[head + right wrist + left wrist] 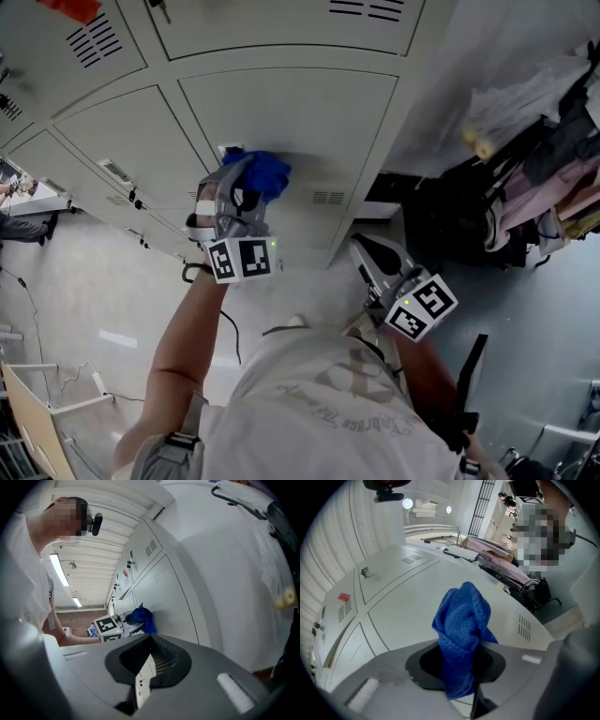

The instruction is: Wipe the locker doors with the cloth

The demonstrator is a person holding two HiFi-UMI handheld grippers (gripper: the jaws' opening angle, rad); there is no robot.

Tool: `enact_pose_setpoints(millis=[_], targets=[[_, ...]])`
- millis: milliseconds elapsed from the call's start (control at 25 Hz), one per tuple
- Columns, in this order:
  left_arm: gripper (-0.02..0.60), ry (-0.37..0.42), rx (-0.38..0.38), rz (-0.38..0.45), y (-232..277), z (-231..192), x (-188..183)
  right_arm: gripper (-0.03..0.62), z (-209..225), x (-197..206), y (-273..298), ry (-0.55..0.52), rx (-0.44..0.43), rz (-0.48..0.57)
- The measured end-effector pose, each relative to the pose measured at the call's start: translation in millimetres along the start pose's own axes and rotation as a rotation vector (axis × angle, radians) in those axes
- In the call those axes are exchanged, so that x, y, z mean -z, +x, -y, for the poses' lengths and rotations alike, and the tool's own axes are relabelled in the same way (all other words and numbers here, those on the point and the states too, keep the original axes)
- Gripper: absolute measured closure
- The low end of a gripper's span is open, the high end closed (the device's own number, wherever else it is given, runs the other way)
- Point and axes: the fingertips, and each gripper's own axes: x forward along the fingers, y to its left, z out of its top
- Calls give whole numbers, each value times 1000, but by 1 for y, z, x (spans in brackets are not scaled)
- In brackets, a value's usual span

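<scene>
The blue cloth (263,172) is bunched up and pressed near the top left corner of a pale grey locker door (309,122). My left gripper (240,192) is shut on it. In the left gripper view the cloth (463,620) sticks out from between the jaws over the door (408,606). My right gripper (371,253) hangs lower and to the right, off the lockers' end edge, shut with nothing in it. The right gripper view shows the right gripper (149,660) with the cloth (142,616) and the left gripper's marker cube (107,626) beyond it.
More locker doors (122,131) run off to the left, one with a red tag (70,7). Vent slots (328,198) sit low on the wiped door. Bags and hanging clothes (544,178) crowd the right side. A cable (230,333) lies on the floor.
</scene>
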Motion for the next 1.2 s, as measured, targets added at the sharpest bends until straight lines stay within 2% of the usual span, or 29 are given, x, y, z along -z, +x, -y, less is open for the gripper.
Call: enact_pose_setpoints(millis=[200, 560, 1200], targets=[[469, 57, 47, 23, 11, 24, -25, 588, 8, -1, -8, 6, 25, 9], [469, 67, 87, 60, 31, 57, -78, 588, 20, 0, -18, 20, 43, 15], [469, -2, 214, 165, 57, 125, -152, 586, 61, -9, -62, 42, 114, 35]])
